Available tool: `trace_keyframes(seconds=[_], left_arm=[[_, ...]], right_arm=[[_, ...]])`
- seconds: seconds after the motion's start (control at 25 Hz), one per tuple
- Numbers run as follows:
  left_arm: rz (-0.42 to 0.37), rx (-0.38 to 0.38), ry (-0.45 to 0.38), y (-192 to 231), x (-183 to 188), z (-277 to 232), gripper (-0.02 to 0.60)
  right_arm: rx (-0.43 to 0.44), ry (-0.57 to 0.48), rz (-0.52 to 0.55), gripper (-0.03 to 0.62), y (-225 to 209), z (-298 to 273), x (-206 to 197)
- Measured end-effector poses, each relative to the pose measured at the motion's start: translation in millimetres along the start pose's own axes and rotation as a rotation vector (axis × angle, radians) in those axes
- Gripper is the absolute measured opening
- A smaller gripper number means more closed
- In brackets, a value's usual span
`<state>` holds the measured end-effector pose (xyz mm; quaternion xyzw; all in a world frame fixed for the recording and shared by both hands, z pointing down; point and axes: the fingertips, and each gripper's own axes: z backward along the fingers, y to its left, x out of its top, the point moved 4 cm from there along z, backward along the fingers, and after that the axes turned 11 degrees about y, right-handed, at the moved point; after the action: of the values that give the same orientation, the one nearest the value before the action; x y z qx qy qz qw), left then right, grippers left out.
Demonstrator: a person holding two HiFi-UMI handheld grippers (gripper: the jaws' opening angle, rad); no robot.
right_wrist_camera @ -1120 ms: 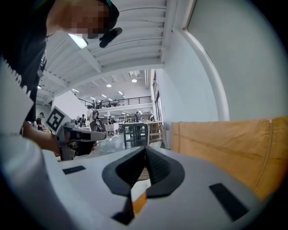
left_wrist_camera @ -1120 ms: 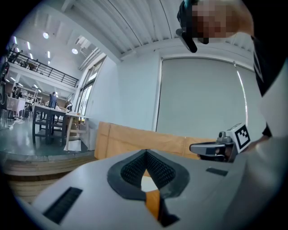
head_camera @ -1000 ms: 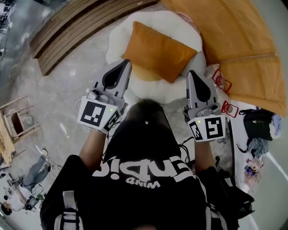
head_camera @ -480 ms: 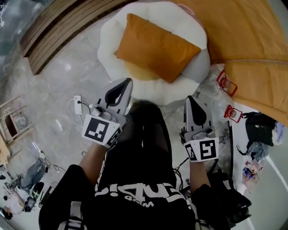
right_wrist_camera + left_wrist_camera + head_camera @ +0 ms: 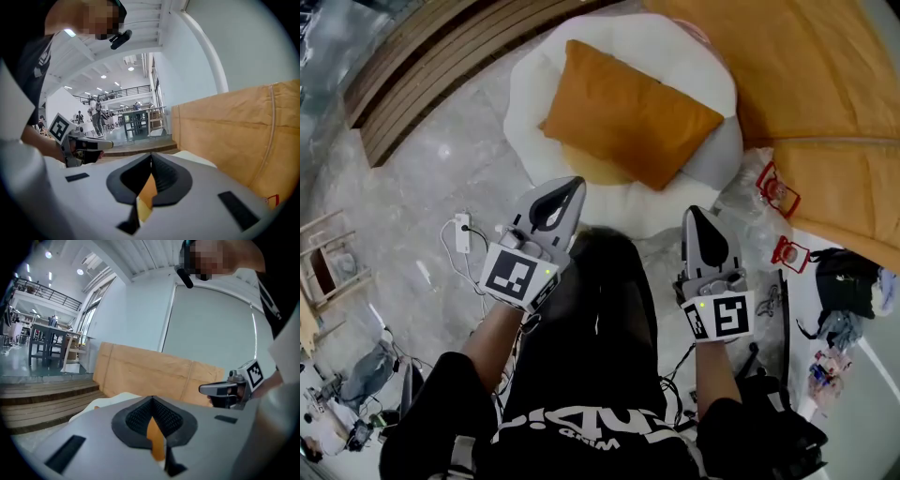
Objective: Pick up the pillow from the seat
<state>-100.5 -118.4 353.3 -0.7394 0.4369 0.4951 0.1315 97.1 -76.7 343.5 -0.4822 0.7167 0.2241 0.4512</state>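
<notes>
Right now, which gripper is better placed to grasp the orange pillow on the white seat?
Right, slightly. The right gripper points at the nearest corner of the orange rectangular pillow; the left gripper faces its long edge. Both are shut, neither touching it.

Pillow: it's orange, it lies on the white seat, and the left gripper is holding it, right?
Not quite. The left gripper is shut on nothing and sits short of the pillow, apart from it, as the head view shows. The rest is right: the pillow is orange and lies on the white seat.
</notes>
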Motion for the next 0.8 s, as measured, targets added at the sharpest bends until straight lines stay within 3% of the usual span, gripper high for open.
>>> trace_keyframes(seconds=[0.24,0.52,0.8], left_arm=[[-0.018,0.002,0.017,36,-26,-57,0.008],[-0.060,0.077,0.079,100,-77,-146,0.009],[-0.048,0.037,0.265,131,-137,-233,0.008]], right_arm=[[-0.003,0.038,-0.020,0.021,-32,-62,-25],[-0.021,0.153,-0.040,0.021,-79,-151,-104],[-0.021,0.256,-0.062,0.021,-109,-216,-163]])
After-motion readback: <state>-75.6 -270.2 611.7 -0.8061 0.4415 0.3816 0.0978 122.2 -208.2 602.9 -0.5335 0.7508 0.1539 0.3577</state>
